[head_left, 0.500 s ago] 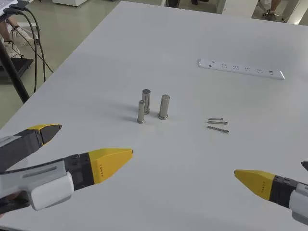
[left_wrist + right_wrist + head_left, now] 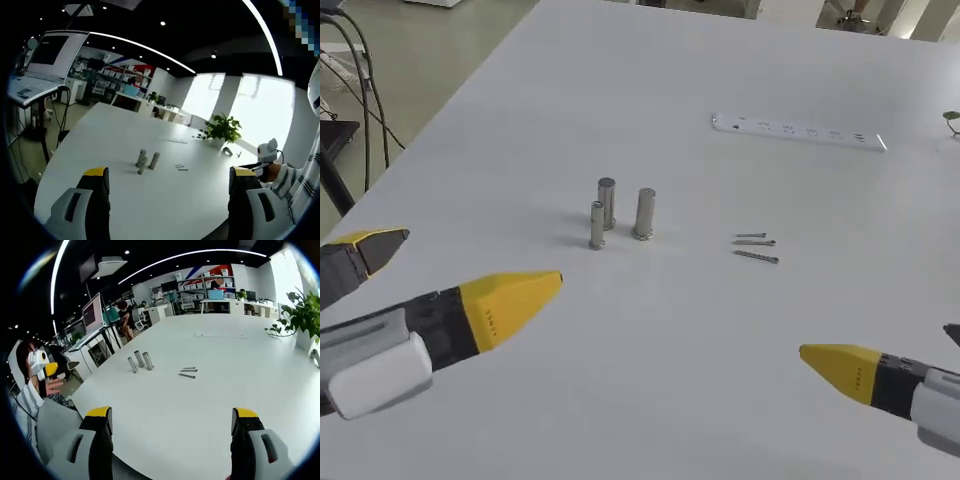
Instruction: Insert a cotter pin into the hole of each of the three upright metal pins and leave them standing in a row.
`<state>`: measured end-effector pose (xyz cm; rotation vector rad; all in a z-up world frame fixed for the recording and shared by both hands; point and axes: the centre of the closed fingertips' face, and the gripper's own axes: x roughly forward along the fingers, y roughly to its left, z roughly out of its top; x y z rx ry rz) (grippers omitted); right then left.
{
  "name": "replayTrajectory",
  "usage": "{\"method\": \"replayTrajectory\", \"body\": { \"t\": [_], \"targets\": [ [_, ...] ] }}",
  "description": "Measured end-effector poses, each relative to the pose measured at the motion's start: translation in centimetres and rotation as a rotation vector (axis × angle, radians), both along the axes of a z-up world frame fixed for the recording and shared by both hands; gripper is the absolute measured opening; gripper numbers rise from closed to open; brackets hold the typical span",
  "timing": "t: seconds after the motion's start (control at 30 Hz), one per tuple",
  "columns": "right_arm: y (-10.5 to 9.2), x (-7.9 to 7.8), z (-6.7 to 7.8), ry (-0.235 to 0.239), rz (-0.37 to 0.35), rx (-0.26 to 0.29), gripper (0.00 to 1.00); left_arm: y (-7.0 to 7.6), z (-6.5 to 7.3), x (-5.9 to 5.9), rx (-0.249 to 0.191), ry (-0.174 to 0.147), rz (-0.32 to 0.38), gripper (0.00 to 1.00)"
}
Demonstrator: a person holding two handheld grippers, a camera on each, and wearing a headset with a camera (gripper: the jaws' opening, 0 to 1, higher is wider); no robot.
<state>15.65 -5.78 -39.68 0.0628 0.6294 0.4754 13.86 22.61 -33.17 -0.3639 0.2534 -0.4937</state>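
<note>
Metal pins (image 2: 620, 213) well beyond left hand-held gripper (image 2: 480, 258)

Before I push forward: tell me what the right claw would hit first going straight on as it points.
Probably the bare table, landing between the metal pins and the cotter pins, judging from the right gripper view. The metal pins stand close beside that line, so one could come first.

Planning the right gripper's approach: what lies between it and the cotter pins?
Nothing: the right gripper view shows bare white table from the right gripper to the three cotter pins.
</note>
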Motion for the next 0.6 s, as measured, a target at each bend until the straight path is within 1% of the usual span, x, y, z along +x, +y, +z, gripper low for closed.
{"method": "replayTrajectory", "body": {
  "t": [0.03,0.1,0.13,0.17,0.2,0.23,0.3,0.33,0.43,0.47,0.5,0.53,0.6],
  "targets": [
    [-0.03,-0.01,-0.01,0.000,0.000,-0.001,0.98,-0.08,0.14,0.01,-0.026,0.009,0.001,0.99],
    [-0.05,-0.03,-0.05,0.001,0.000,-0.004,0.98,-0.11,0.35,0.01,-0.023,0.002,-0.004,0.99],
    [-0.06,-0.05,-0.08,0.002,0.000,-0.005,0.98,-0.13,0.41,0.03,-0.018,0.006,-0.005,0.99],
    [-0.06,-0.06,-0.10,0.002,-0.001,-0.005,0.98,-0.08,0.24,0.01,-0.020,0.027,-0.006,0.99],
    [-0.05,-0.07,-0.12,0.002,-0.003,-0.006,0.98,-0.02,0.35,0.13,-0.038,0.032,-0.002,0.99],
    [-0.03,-0.09,-0.14,0.003,-0.001,-0.007,0.98,-0.06,0.45,0.12,-0.038,0.024,-0.003,0.99],
    [0.02,-0.12,-0.19,0.006,0.002,-0.012,0.98,0.12,0.45,0.22,-0.021,0.014,0.006,0.99],
    [0.04,-0.12,-0.19,0.006,0.004,-0.014,0.98,0.17,0.35,0.22,-0.004,0.012,0.007,0.99],
    [0.02,-0.11,-0.12,0.004,0.001,-0.019,0.98,0.03,0.05,0.03,0.002,0.034,-0.009,0.99],
    [0.00,-0.11,-0.10,0.005,0.000,-0.020,0.98,0.08,0.07,0.08,0.002,0.028,-0.004,0.99],
    [-0.04,-0.11,-0.10,0.006,-0.003,-0.020,0.98,0.19,0.04,0.12,0.014,0.021,0.000,0.99],
    [-0.05,-0.12,-0.09,0.007,-0.002,-0.021,0.98,0.26,-0.27,0.06,0.031,0.034,-0.001,0.99],
    [-0.07,-0.14,-0.05,0.006,-0.003,-0.022,0.98,0.52,-0.46,0.26,0.045,0.033,0.018,0.99]
  ]
}}
